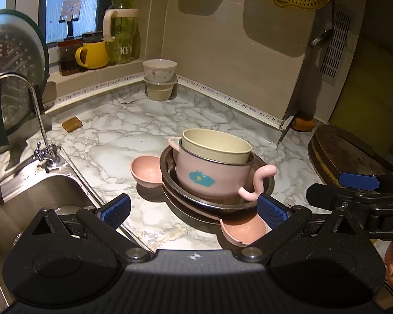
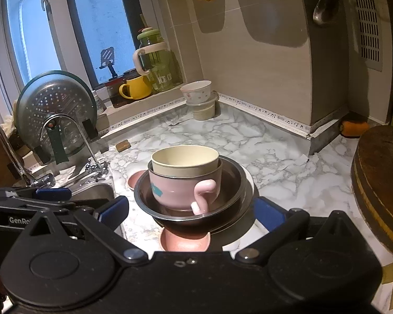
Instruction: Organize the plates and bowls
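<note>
Left claw (image 1: pixel 194 210) wide open, empty | right claw (image 2: pixel 192 213) same | marble counter (image 1: pixel 133 130) | sink (image 1: pixel 39 204) left

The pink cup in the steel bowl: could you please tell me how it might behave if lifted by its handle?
The pink cup would probably tip away from its curly handle, which sits to one side. The beige bowl nested loosely inside may slide or rattle. It looks like glossy ceramic, so likely slippery and breakable.
</note>
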A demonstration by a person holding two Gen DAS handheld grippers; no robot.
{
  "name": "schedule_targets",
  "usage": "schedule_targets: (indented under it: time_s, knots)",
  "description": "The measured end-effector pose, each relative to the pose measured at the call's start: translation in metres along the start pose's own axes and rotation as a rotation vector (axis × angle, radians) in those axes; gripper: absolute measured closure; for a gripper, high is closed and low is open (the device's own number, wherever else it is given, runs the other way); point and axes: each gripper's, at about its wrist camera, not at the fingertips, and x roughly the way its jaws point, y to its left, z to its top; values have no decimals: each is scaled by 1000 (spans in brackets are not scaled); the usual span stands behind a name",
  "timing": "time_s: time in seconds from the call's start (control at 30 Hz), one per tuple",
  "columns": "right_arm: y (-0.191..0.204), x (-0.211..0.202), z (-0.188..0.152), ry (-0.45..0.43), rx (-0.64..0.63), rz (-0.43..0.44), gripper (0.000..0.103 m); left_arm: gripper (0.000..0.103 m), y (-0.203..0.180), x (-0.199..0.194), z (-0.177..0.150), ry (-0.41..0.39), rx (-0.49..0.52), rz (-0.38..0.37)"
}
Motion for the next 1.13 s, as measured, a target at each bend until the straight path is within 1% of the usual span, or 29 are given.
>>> schedule_targets:
  time_s: [0.53,1.13]
  knots:
    - [-3,3,1,-9,23,-19,0,0,-1,5,5,-3,33,-25]
    - [-4,7,1,-6,29,-29,0,0,2,10,6,-2,34,-51]
